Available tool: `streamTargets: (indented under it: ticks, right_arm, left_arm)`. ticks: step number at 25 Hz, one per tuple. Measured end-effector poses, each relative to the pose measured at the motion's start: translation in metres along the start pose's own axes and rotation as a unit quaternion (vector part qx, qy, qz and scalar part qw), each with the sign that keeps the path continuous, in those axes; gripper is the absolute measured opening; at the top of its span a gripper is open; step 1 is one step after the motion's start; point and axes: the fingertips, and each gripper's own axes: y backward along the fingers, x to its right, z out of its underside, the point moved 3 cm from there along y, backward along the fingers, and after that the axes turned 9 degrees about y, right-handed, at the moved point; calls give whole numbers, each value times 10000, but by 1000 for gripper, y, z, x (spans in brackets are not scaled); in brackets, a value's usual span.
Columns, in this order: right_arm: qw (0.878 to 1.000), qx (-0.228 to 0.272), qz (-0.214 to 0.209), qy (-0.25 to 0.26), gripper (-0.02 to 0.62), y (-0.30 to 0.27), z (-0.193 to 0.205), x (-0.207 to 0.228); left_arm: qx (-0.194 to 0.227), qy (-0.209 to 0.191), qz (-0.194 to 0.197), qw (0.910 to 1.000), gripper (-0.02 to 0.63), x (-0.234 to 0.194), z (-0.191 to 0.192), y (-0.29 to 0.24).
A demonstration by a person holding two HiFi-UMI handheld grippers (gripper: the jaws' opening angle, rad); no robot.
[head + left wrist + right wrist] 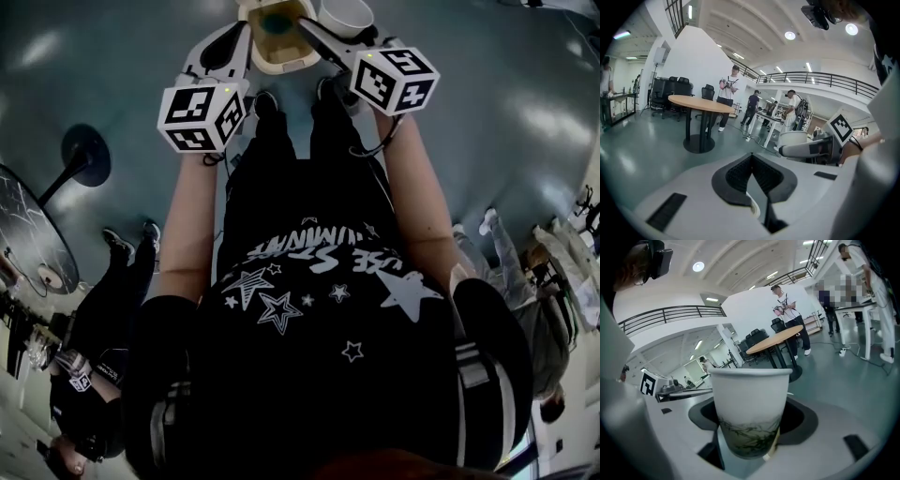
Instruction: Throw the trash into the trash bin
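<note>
A white paper cup (750,408) with green leaf dregs showing through its lower wall stands upright between the jaws of my right gripper (751,397), which is shut on it. In the head view the cup (347,14) hangs at the top edge, just right of a cream trash bin (291,64) on the floor with a dark inside. My right gripper (330,28) reaches over the bin's right rim. My left gripper (246,28) points at the bin's left rim. Its black pads (740,176) meet at the tip of my left gripper (751,155), with nothing seen between them.
A round wooden table (701,104) on a black pedestal stands on the grey floor, with office chairs behind it. Several people stand by desks (768,117) further off. In the head view, a black pedestal base (86,155) lies left, with people at both sides.
</note>
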Motion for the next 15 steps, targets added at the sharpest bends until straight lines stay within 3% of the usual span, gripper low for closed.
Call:
streamTargets:
  ticks: [15]
  right_arm:
    - [9955,-801,-495,-91,324,-38,64,53]
  left_arm:
    - [-173,359,-803,9960,11,-19,64,-52]
